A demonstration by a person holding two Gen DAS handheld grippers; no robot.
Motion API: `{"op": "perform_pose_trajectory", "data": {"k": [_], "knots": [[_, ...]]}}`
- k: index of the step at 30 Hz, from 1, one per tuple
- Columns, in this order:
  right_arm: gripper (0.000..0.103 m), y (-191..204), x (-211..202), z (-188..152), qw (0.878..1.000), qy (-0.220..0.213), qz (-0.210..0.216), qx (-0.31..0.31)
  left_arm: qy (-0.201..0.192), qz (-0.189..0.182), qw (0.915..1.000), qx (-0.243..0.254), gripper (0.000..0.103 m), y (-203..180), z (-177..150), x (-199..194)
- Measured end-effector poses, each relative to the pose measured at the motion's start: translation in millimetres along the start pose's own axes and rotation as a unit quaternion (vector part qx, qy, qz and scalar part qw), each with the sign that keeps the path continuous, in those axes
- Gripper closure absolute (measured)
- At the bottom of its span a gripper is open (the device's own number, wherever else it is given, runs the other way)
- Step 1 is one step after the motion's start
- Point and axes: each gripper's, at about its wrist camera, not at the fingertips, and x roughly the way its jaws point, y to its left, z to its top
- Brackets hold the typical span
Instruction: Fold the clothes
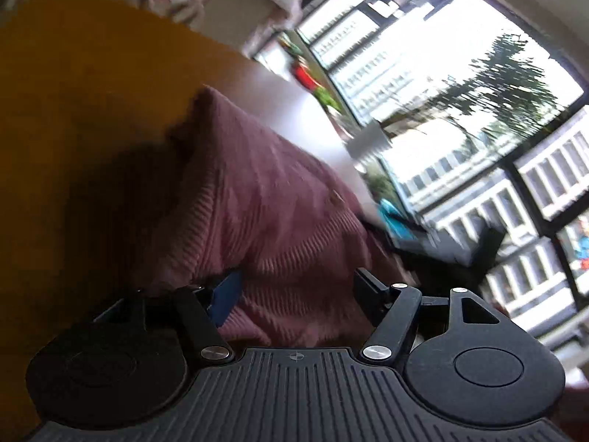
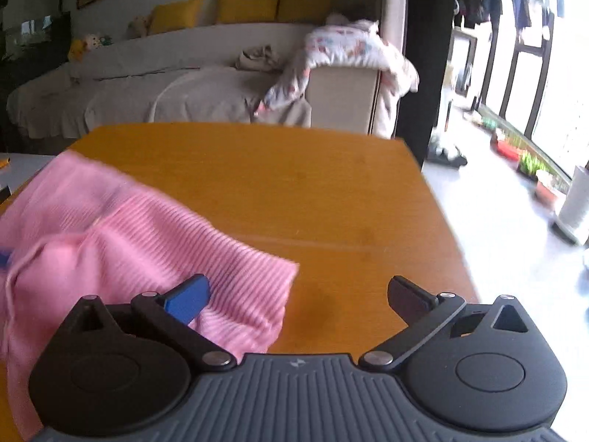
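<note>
Pink sweater (image 2: 121,235) lies bunched on the worktop (image 2: 313,191), left of the right tool (image 2: 298,291), which gapes wide, empty. Left tool (image 1: 298,287) wide too, sweater (image 1: 265,199) between its fingers, ungripped. Folding looks barely started.

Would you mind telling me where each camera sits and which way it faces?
Left wrist: on the left gripper, tilted, facing the pink knit garment and windows; open fingers show.
Right wrist: on the right gripper, facing across the wooden table to a sofa; open fingers show.
Shared: garment, table.
</note>
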Motion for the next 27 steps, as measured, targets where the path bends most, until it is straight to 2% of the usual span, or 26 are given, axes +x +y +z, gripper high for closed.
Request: {"op": "perform_pose_trajectory", "data": {"k": [4, 7, 9, 10, 12, 13, 14, 17, 19, 22, 24, 27], "knots": [[0.000, 9.0, -11.8, -9.6, 1.000, 0.010, 0.023, -0.013, -0.038, 0.041, 0.9983, 0.019, 0.025, -6.6, 37.2, 9.8], [0.000, 14.7, -39.7, -13.5, 0.995, 0.009, 0.100, -0.028, -0.064, 0.062, 0.9954, 0.035, 0.017, -15.1, 61.2, 14.6], [0.000, 11.1, -57.5, -12.3, 0.991, -0.011, 0.133, -0.022, -0.069, 0.029, 0.9961, 0.048, 0.009, -28.2, 59.3, 8.4], [0.000, 7.3, -63.9, -9.6, 0.991, -0.025, 0.131, -0.014, -0.065, 0.008, 0.9963, 0.056, 0.009, -33.9, 52.4, 2.8], [0.000, 2.0, -65.3, -3.3, 0.994, -0.048, 0.100, -0.005, -0.036, -0.037, 0.9957, 0.076, 0.009, -50.4, 32.5, 5.8], [0.000, 0.3, -61.1, -1.1, 0.996, -0.054, 0.074, -0.003, -0.020, -0.047, 0.9949, 0.087, 0.009, -56.3, 22.0, 10.6], [0.000, 0.4, -53.6, -0.1, 0.997, -0.054, 0.048, -0.006, -0.004, -0.053, 0.9938, 0.098, 0.011, -61.9, 12.0, 15.8], [0.000, 10.7, -24.1, -8.0, 0.998, -0.026, -0.001, -0.053, 0.025, -0.007, 0.9920, 0.124, 0.028, -64.2, -7.7, 32.9], [0.000, 19.5, -12.6, -19.1, 0.996, -0.010, -0.026, -0.083, 0.038, -0.003, 0.9934, 0.108, 0.037, -50.2, -5.4, 39.8], [0.000, 30.1, -21.5, -27.6, 0.994, -0.019, -0.047, -0.093, 0.041, -0.008, 0.9957, 0.082, 0.048, -29.0, 9.4, 43.7], [0.000, 35.9, -29.5, -31.4, 0.996, -0.007, -0.020, -0.083, 0.027, 0.013, 0.9951, 0.095, 0.050, -23.8, 26.1, 50.3], [0.000, 41.1, -42.8, -27.7, 0.995, 0.018, 0.077, -0.065, 0.008, 0.043, 0.9934, 0.106, 0.047, -21.9, 50.4, 53.7]]}}
